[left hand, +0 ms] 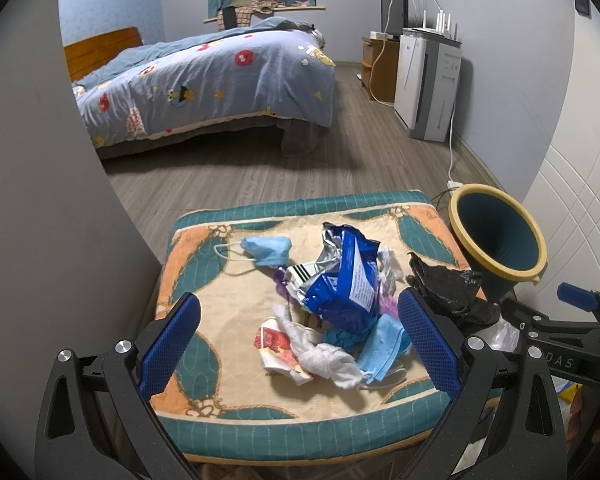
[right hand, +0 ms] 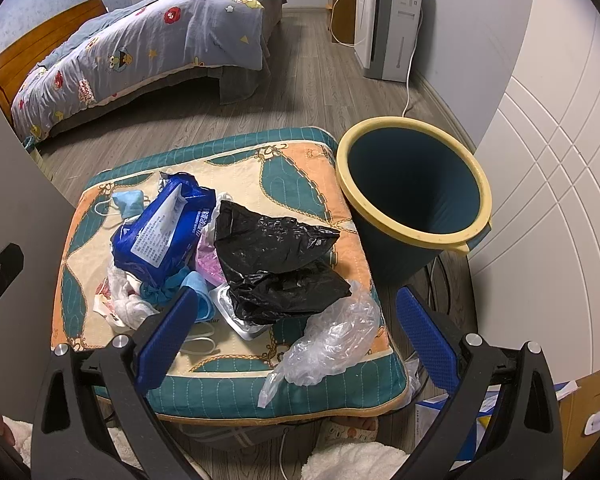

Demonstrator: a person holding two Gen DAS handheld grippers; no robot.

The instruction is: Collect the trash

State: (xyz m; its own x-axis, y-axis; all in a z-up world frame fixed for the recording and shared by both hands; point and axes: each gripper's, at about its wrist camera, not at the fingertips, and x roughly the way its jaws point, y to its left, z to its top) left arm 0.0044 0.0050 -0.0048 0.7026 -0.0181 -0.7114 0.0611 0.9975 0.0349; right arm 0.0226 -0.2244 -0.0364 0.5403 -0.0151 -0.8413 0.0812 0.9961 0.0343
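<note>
Both hand-held grippers, left (left hand: 300, 342) and right (right hand: 296, 334), gape wide, empty, above the trash pile (right hand: 220, 256).

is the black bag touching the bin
Apart. The right wrist view shows bare cushion between the black bag and the bin.

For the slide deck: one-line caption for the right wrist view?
Open right gripper above crumpled black plastic bag on patterned cushion, beside yellow-rimmed teal bin.
</note>
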